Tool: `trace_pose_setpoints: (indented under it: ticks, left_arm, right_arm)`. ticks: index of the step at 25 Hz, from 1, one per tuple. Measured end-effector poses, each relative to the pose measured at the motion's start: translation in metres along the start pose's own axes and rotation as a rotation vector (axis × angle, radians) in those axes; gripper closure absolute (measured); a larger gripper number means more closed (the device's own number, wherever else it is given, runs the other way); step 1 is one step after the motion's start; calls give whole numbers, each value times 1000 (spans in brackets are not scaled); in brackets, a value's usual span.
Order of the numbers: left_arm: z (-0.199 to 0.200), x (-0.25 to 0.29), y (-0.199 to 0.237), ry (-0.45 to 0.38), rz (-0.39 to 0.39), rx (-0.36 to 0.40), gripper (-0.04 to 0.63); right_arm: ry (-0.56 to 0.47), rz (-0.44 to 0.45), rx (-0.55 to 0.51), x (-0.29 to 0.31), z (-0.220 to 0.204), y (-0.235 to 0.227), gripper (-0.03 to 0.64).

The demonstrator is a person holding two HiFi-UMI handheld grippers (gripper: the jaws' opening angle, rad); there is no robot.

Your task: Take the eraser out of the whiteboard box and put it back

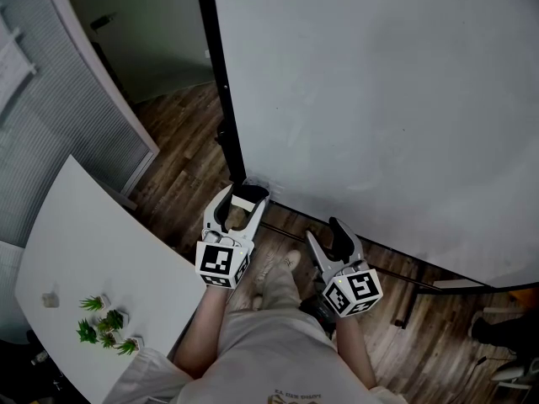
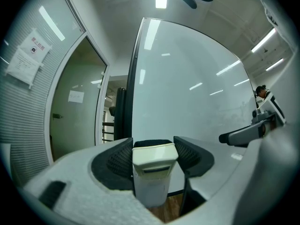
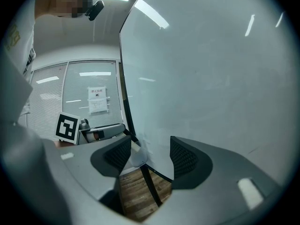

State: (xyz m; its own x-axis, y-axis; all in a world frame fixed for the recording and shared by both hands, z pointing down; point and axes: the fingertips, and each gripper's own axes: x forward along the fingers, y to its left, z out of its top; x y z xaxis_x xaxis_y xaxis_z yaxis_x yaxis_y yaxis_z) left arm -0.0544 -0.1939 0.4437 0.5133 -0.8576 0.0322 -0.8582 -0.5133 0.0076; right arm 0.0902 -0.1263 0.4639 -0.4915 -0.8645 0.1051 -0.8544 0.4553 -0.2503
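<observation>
Head view: a whiteboard (image 1: 379, 99) with a black frame (image 1: 221, 82) fills the scene ahead of both sets of jaws, over a wooden floor (image 1: 185, 150). A white table (image 1: 93, 242) lies off to the left of the left gripper (image 1: 244, 197), well apart from it. The right gripper (image 1: 338, 231) is held level just beside the left one, its tips close to the board's lower edge. Only this view takes in the table and the small potted plants (image 1: 105, 322) on it, along with the person's forearms and lap behind the marker cubes.

The left gripper view alone shows the grip itself. Both ribbed black pads (image 2: 119, 158) press on the sides of the eraser (image 2: 154, 168), which stands upright between the jaws and reaches past their tips. It is a cream-white plastic block with rounded corners and a dark slot across the face turned to the camera. To the left of the jaws are a doorway (image 2: 77, 111) and a paper notice (image 2: 27, 57) on slatted blinds.

The right gripper view shows that gripper's jaws standing apart with nothing between them, only floorboards and a dark board leg (image 3: 149, 186) beyond. The left gripper's marker cube (image 3: 68, 128) sits off its left jaw.
</observation>
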Motion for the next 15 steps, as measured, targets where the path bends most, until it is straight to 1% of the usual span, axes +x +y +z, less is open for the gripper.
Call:
trace_pose_setpoints:
  ticks: [15]
  left_arm:
    - [-12, 9, 3, 21, -3, -2, 328]
  right_arm:
    - [14, -7, 7, 6, -6, -7, 359]
